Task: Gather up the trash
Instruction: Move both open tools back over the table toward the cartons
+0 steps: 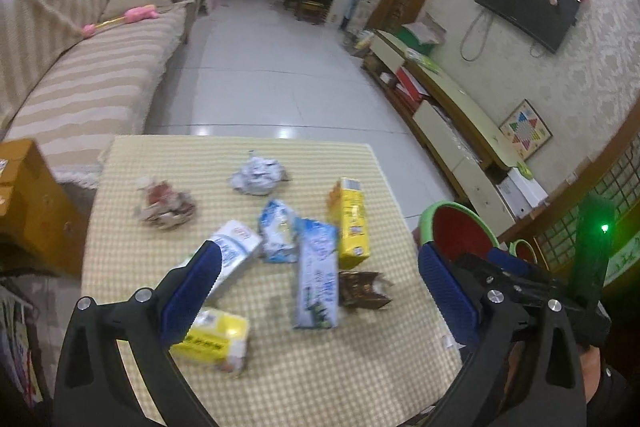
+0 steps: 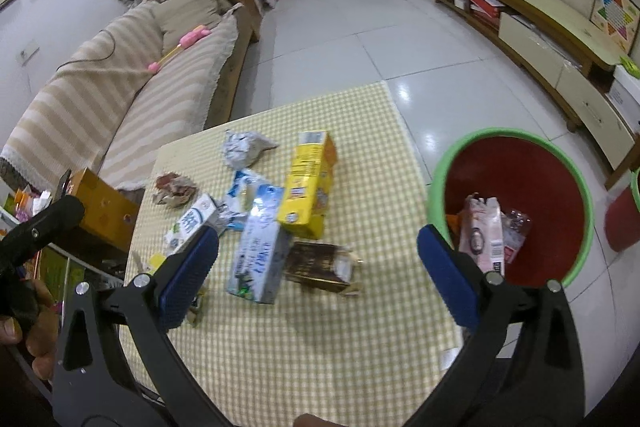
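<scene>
Both grippers — left gripper [image 1: 320,291] and right gripper [image 2: 318,271] — hover wide and empty over crushed cartons [image 2: 260,259] on the checked table [image 2: 320,347]. Next, likely: grasp one, carry to the red bin [image 2: 516,167] beside the table.

My two wrist views look forward and down from the bench's [image 1: 280,379] near edge, close above, both sharing bench [image 2: 320,347] and bin [image 2: 576,187].

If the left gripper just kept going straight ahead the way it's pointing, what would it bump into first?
Probably the tall blue-and-white carton lying on the checked tablecloth: it sits nearly midway between the open left gripper fingers. Depth is hard to judge, so the neighbouring cartons might touch first.
</scene>
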